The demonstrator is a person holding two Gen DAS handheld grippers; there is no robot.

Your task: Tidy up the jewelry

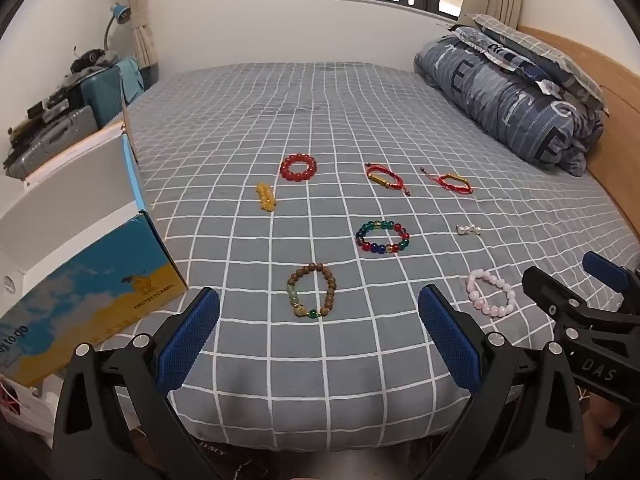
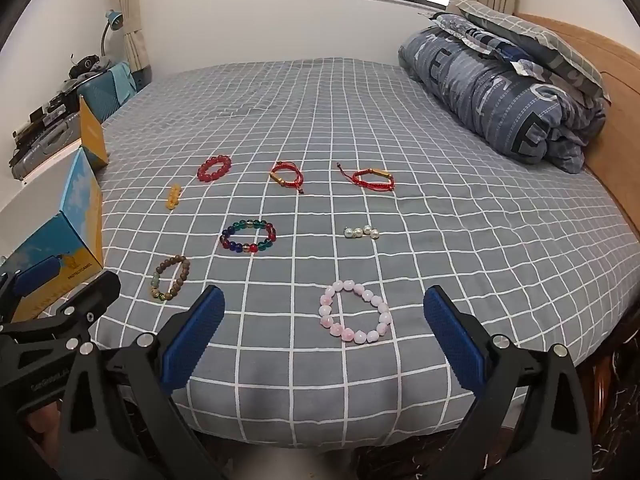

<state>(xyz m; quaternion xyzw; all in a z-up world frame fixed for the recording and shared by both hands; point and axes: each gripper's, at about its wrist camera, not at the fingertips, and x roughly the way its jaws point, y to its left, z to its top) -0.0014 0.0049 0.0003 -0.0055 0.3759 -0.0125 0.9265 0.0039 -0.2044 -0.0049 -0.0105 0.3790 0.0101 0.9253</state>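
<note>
- Bed (image 1: 360,92), grey checked sheet: carried all the jewelry, laid out singly and well apart.
- Pink bracelet (image 2: 355,311): lay flat as an open ring near the bed's front edge, directly ahead of the right tongs (image 2: 325,334) and centred between their two blue pads. Probably the first piece to take.
- Wooden bracelet (image 1: 312,295): near the front edge too, just ahead of the left tongs (image 1: 319,338).
- Multicoloured bracelet (image 1: 383,237): behind the pink bracelet, toward the bed's middle.
- Pearl earrings (image 2: 362,232), red bracelet (image 1: 298,167), two red cord bracelets (image 1: 386,178) and (image 1: 452,182), yellow charm (image 1: 266,197): further back still.
- Box (image 1: 80,264): at the bed's left edge, beside the wooden bracelet; likely the destination.
- Left tongs: apart, empty.
- Right tongs: apart, empty, tilted downward, nearer the pink bracelet.
</note>
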